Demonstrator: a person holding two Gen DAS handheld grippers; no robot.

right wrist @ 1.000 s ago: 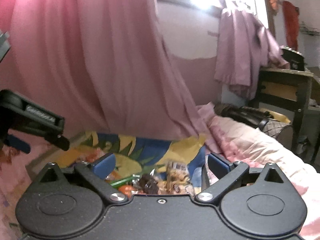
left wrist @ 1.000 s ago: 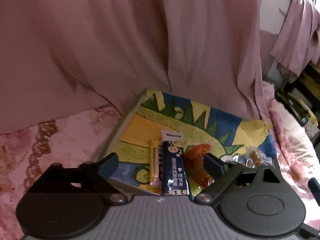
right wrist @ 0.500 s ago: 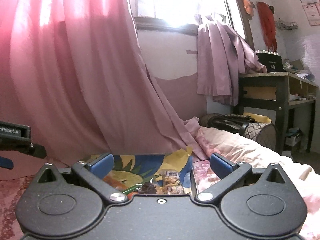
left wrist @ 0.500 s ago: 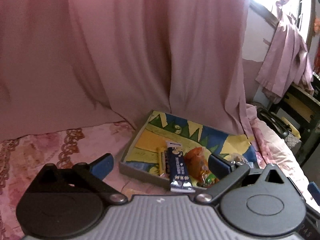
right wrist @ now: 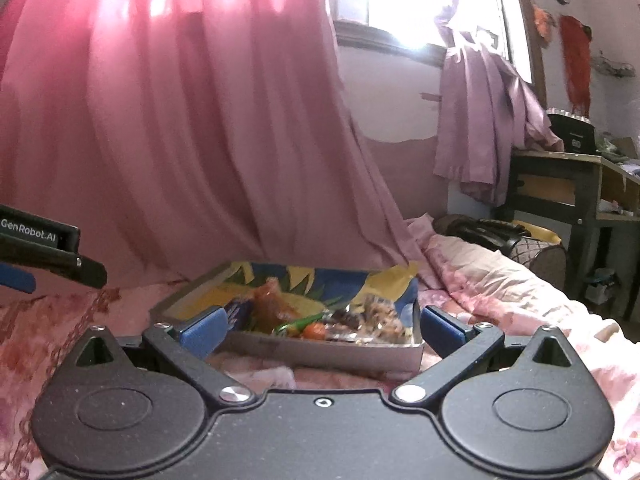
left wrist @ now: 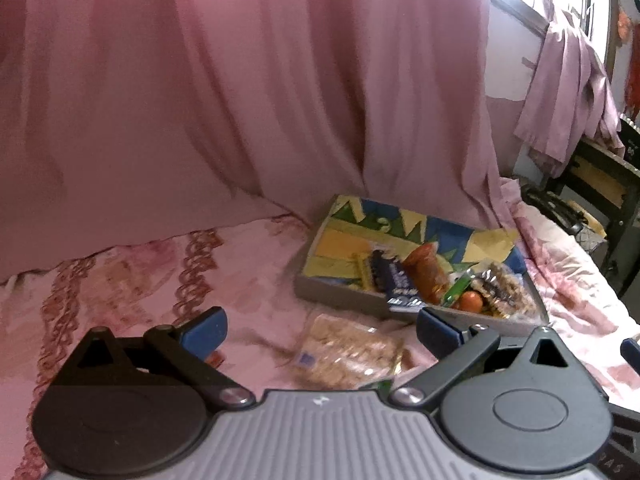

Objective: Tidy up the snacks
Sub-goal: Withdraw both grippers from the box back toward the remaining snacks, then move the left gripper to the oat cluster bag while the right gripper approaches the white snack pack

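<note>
You held both claws spread wide and empty. The left gripper hung over the pink bedspread, and its blue-padded fingers framed a clear packet of tan biscuits lying loose on the cloth, just near of the tray. That looked like the one snack not yet put away, and your open jaws sat either side of it, as if lined up for a pick; nothing was touching it.

Further off and to the right sat the colourful tray, its near wall facing you. Inside, the snacks were lined up toward the near right: a yellow bar, a dark blue wrapped bar overhanging the near edge, an orange packet, something green and a small orange round piece, then a crumbly brown packet at the right end. The far left of the tray floor lay bare, so there was room for the biscuits.

Your right gripper hovered low in front of the tray, gripping nothing, seemingly parked clear so the left could work. A pink curtain hung behind everything.
</note>
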